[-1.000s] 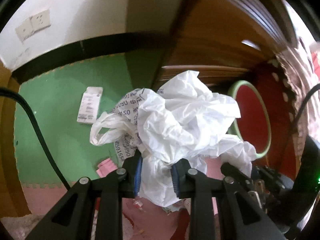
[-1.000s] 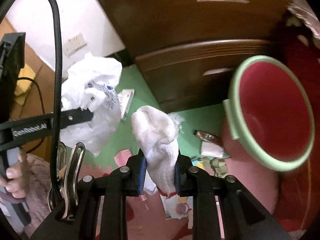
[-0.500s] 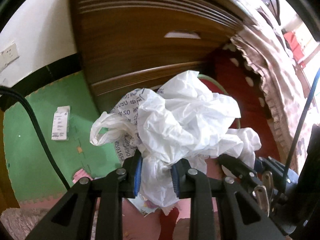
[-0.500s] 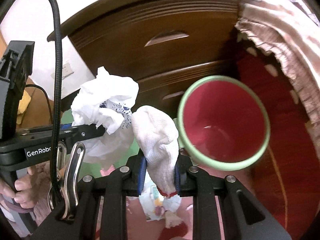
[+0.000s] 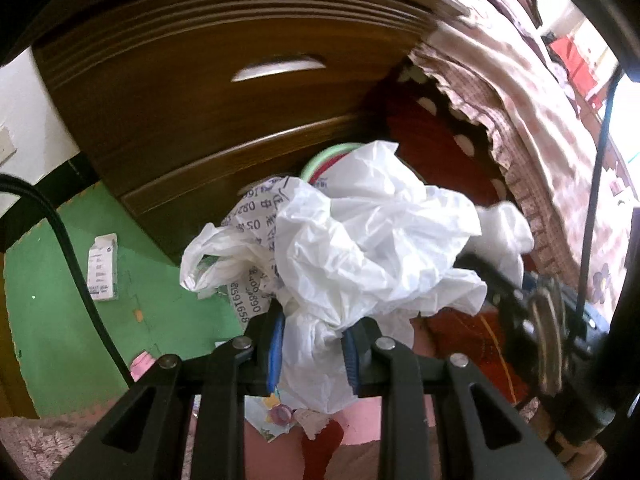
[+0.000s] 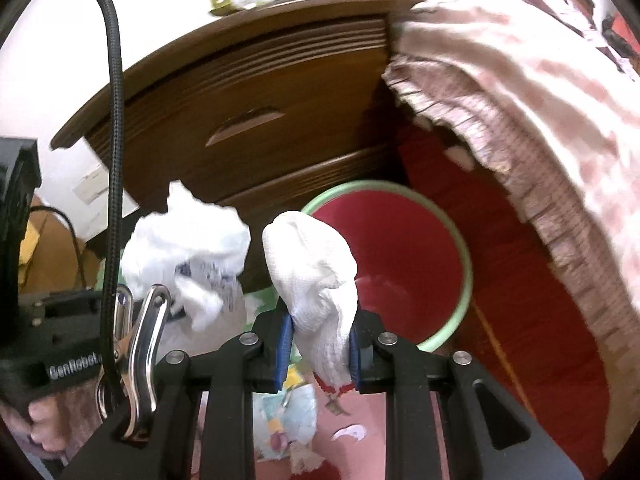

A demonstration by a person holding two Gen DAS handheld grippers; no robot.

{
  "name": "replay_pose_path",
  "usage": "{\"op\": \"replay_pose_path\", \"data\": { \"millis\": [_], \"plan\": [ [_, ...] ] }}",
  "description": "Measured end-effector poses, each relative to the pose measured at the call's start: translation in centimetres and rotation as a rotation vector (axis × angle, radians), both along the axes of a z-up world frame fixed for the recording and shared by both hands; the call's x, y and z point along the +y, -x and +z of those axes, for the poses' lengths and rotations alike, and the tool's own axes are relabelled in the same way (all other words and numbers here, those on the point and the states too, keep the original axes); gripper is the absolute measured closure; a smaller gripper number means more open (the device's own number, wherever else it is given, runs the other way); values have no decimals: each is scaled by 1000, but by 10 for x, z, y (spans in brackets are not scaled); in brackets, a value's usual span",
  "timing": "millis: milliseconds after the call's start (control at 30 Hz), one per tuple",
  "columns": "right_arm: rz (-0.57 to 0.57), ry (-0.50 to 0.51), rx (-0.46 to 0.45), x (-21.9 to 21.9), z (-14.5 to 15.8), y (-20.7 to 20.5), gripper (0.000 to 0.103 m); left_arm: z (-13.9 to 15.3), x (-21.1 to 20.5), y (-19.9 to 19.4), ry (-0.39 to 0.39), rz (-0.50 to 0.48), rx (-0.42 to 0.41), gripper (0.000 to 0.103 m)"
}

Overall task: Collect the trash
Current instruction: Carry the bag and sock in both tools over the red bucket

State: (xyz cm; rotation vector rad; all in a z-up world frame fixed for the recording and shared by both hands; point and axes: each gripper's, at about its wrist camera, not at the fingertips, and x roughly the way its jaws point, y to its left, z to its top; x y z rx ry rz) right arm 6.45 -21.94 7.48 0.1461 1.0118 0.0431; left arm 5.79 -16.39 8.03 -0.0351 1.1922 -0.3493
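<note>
I see strong daylight at the right edge of the left wrist view, washing out the bedspread there. The white wall at upper left of the right wrist view is overexposed. Both views bend hard at black corners; the dresser and the upper right are smeared by motion blur.

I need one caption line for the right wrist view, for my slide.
Right gripper clamps a white cloth wad before the red bin; left gripper's plastic bag alongside.
</note>
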Motion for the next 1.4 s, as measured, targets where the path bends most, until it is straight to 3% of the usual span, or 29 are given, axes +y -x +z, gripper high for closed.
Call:
{"op": "replay_pose_path", "data": {
  "millis": [467, 733, 933, 1400],
  "plan": [
    [-73, -41, 72, -39, -48, -3, 79, -40, -56, -11, -38, -60, 26, 78],
    [-130, -117, 95, -61, -69, -11, 79, -65, -73, -26, -33, -59, 34, 78],
    [-147, -131, 93, -68, -76, -16, 79, -79, -87, -38, -53, -54, 4, 78],
    [-153, -138, 105, -66, -85, -16, 79, -119, -110, -55, -90, -62, 51, 78]
  ]
}}
